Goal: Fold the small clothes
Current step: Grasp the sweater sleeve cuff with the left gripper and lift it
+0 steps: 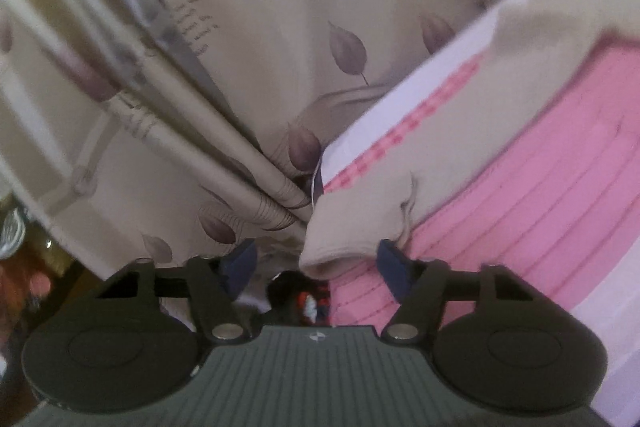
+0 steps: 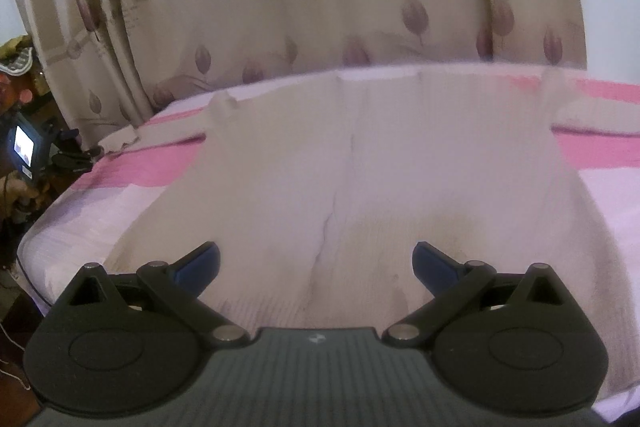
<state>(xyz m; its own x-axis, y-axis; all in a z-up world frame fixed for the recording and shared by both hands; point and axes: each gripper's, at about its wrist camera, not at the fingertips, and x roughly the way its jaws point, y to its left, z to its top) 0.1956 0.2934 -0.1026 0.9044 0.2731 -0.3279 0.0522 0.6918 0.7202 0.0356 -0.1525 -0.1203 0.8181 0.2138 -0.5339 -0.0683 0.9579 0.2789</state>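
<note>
A cream ribbed garment [image 2: 360, 167] lies spread flat on the pink and lilac bedspread [image 2: 132, 171]. My right gripper [image 2: 316, 265] hovers over its near part, open, with nothing between the blue pads [image 2: 200, 263]. The left wrist view is tilted. In it a beige cuff end of the garment [image 1: 344, 239] reaches toward me at the bed's edge. My left gripper [image 1: 318, 267] is open around that cuff. The right pad [image 1: 394, 269] sits close to the cloth, while the left pad [image 1: 240, 263] stands apart from it.
A cream curtain [image 2: 320, 7] with purple leaf prints hangs right behind the bed. Off the bed's left side stand a small lit screen [image 2: 22, 147] and dark clutter. The bedspread's edge [image 2: 36, 251] drops off at the near left.
</note>
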